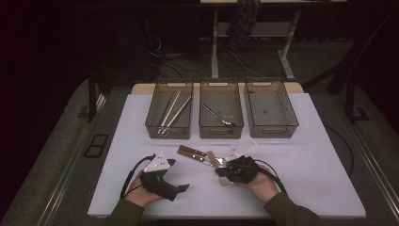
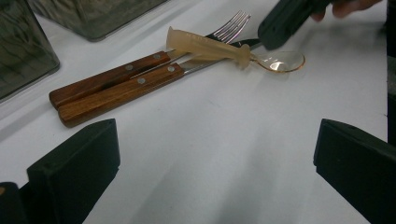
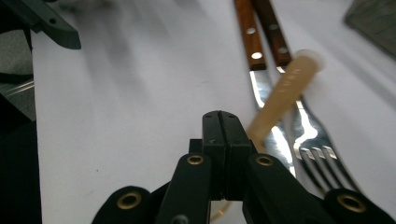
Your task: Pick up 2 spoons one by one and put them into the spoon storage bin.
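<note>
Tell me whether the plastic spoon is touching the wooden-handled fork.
Touching. The left gripper view shows the plastic spoon's thick handle lying across the wooden-handled fork's metal neck, with no gap between them.

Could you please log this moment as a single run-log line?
left gripper: open, idle | right gripper: jaws shut, at spoon | spoon handle across fork and knife | bins: behind
</note>
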Motion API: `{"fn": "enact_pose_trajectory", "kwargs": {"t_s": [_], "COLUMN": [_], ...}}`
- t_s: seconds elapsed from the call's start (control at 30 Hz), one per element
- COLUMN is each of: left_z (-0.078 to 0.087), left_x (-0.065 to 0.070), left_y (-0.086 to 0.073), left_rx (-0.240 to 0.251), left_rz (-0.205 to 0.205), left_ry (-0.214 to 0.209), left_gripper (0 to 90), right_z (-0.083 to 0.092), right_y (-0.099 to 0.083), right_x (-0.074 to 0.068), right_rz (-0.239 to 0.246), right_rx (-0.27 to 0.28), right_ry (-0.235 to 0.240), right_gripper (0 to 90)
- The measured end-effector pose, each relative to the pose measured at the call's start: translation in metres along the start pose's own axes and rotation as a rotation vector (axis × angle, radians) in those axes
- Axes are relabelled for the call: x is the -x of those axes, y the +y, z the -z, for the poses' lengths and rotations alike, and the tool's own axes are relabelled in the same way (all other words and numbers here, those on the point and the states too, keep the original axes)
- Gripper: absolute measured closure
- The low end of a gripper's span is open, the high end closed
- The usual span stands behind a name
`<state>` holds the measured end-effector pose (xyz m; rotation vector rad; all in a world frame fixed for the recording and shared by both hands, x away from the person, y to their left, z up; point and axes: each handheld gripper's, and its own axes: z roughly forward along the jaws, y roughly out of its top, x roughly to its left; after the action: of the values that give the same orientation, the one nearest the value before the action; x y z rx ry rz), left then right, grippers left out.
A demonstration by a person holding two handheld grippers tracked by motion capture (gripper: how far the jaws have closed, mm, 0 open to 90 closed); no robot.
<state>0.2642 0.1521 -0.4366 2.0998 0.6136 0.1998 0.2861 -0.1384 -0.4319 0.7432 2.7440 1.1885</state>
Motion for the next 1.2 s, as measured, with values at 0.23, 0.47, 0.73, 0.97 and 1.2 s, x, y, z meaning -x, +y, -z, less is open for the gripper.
{"fn": "enact_pose_trajectory", "kwargs": {"t_s": [0.23,0.47,0.73,0.97,1.2], "left_z": [0.000,0.000,0.000,0.000,0.000], "left_x": [0.000,0.000,0.000,0.000,0.000], "left_y": [0.000,0.000,-0.001,-0.001,-0.001], "left_rx": [-0.003,-0.004,-0.003,-0.005,-0.006], "left_rz": [0.000,0.002,0.004,0.004,0.005], "left_ry": [-0.002,-0.002,0.001,0.001,0.000], "left_gripper": [0.0,0.0,0.0,0.0,0.0], "right_z": [-0.019,-0.017,-0.010,0.002,0.015], "right_y": [0.001,-0.001,-0.005,-0.012,-0.019], "right_x": [-0.004,-0.003,-0.004,0.002,0.010], "right_rz": [0.015,0.023,0.023,0.010,-0.017], "right_rx": [-0.049,-0.085,-0.108,-0.115,-0.097], "right_ry": [-0.015,-0.035,-0.033,-0.043,-0.040], "right_gripper": [89.7,89.7,89.7,89.7,89.7]}}
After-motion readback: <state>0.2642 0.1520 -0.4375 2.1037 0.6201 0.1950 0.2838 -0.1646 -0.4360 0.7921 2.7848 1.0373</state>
